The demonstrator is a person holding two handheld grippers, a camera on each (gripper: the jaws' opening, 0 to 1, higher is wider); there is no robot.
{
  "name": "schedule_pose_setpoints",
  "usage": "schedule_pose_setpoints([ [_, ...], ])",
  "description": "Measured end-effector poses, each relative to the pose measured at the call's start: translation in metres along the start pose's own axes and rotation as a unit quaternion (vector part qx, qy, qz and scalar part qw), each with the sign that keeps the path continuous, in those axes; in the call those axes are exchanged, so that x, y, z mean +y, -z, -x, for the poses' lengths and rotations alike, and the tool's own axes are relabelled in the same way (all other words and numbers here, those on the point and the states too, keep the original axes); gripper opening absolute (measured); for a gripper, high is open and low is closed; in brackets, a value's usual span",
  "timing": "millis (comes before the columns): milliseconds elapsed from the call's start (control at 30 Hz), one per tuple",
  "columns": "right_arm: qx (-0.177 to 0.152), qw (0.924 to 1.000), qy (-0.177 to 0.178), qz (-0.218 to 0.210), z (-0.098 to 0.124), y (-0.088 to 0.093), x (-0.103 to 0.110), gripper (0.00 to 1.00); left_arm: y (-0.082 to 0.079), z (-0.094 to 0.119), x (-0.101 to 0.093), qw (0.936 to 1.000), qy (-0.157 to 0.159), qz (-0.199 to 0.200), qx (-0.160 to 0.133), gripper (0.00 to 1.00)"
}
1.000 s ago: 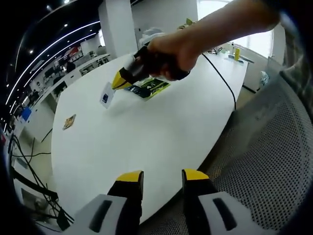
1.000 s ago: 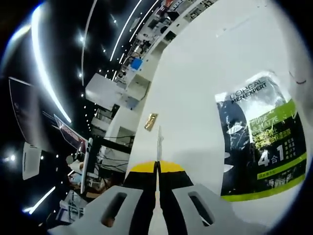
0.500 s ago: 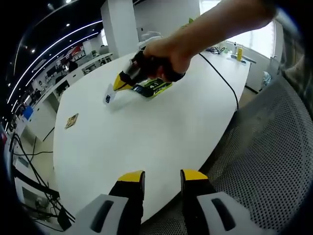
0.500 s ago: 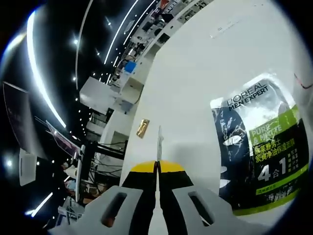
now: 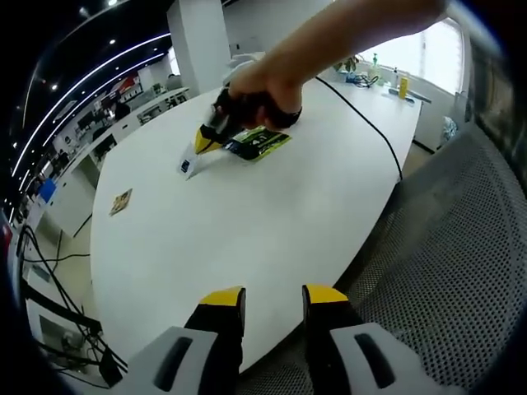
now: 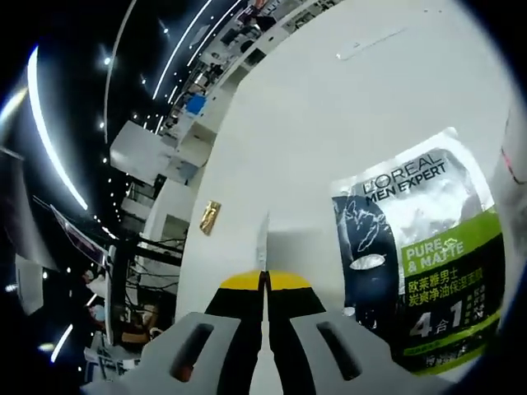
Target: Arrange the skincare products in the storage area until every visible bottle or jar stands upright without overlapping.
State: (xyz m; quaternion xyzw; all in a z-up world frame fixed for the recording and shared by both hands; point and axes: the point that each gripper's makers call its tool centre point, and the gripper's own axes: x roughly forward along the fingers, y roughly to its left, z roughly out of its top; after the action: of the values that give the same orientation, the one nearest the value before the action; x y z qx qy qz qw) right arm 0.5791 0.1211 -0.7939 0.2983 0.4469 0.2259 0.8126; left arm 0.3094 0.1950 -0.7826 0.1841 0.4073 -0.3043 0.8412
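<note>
Here, in the left gripper view, the left gripper (image 5: 265,306) hung over the near edge of a smooth white oval table (image 5: 247,222), its yellow-tipped jaws a little apart and holding nothing. Far across the table, a person's hand (image 5: 262,82) worked the right gripper (image 5: 200,145), which pinched a small white sachet (image 5: 188,164) with a blue mark, its lower edge at or near the tabletop. Just right of it lay a flat dark and green pack (image 5: 258,143). A small gold sachet (image 5: 121,202) lay well apart to the left. A black cable (image 5: 372,128) curved along the far right, and grey mesh, likely a chair (image 5: 445,263), sat near right.

In the right gripper view, the right gripper (image 6: 263,284) was closed on the sachet (image 6: 262,240), seen edge-on as a thin white sliver. The glossy pack (image 6: 420,271) lay flat to the right, printed with lettering; the gold sachet (image 6: 210,216) lay left.

No bottles or jars were in sight. Judging by this, the step in hand was placing the sachet beside the pack; next would be letting go without overlap.
</note>
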Motion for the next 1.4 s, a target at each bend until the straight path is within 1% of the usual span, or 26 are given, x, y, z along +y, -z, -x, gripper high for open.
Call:
schedule_pose_setpoints([
  [33, 0.002, 0.9999, 0.005, 0.01, 0.001, 0.0, -0.002, 0.0, 0.002, 0.0, 0.0, 1.0, 0.0, -0.001, 0.004, 0.28],
  [67, 0.003, 0.9999, 0.005, 0.011, 0.001, -0.001, -0.002, 0.0, 0.002, 0.0, 0.0, 1.0, 0.0, -0.002, 0.006, 0.28],
  [133, 0.01, 0.9999, 0.008, 0.01, 0.002, 0.0, -0.004, 0.0, 0.002, 0.0, 0.0, 1.0, 0.0, -0.002, 0.005, 0.27],
  [200, 0.012, 0.9996, 0.018, 0.02, 0.004, 0.0, -0.008, 0.0, 0.001, 0.0, 0.001, 1.0, -0.001, -0.002, 0.003, 0.27],
  [367, 0.027, 0.9991, 0.027, 0.016, 0.005, 0.005, -0.014, 0.01, 0.002, 0.0, 0.002, 1.0, -0.004, -0.005, 0.007, 0.27],
  [433, 0.031, 0.9989, 0.031, 0.018, 0.005, 0.007, -0.016, 0.01, 0.004, 0.0, 0.002, 0.9999, -0.005, -0.007, 0.01, 0.27],
  [567, 0.038, 0.9982, 0.037, 0.027, 0.006, 0.011, -0.02, 0.02, 0.003, 0.001, 0.002, 0.9999, -0.006, -0.009, 0.009, 0.27],
  [700, 0.038, 0.9976, 0.046, 0.035, 0.008, 0.011, -0.025, 0.03, 0.004, 0.001, 0.003, 0.9999, -0.007, -0.01, 0.011, 0.27],
  [767, 0.037, 0.9978, 0.045, 0.032, 0.008, 0.01, -0.024, 0.03, 0.007, 0.0, 0.003, 0.9996, -0.009, -0.017, 0.019, 0.26],
  [833, 0.033, 0.9975, 0.047, 0.041, 0.009, 0.008, -0.024, 0.04, 0.009, 0.0, 0.004, 0.9995, -0.011, -0.021, 0.024, 0.26],
  [900, 0.03, 0.9975, 0.047, 0.043, 0.009, 0.008, -0.024, 0.04, 0.008, 0.0, 0.004, 0.9995, -0.01, -0.02, 0.022, 0.26],
  [967, 0.031, 0.9974, 0.047, 0.045, 0.01, 0.008, -0.024, 0.05, 0.006, 0.001, 0.003, 0.9996, -0.009, -0.021, 0.015, 0.26],
  [1033, 0.03, 0.9971, 0.049, 0.05, 0.01, 0.008, -0.024, 0.05, 0.006, 0.001, 0.003, 0.9996, -0.008, -0.022, 0.017, 0.26],
  [1267, 0.025, 0.9949, 0.053, 0.081, 0.012, 0.007, -0.022, 0.1, 0.007, 0.001, 0.003, 0.9994, -0.01, -0.027, 0.02, 0.26],
  [1400, 0.021, 0.9932, 0.056, 0.1, 0.015, 0.006, -0.02, 0.1, 0.007, 0.001, 0.003, 0.9994, -0.01, -0.027, 0.02, 0.26],
])
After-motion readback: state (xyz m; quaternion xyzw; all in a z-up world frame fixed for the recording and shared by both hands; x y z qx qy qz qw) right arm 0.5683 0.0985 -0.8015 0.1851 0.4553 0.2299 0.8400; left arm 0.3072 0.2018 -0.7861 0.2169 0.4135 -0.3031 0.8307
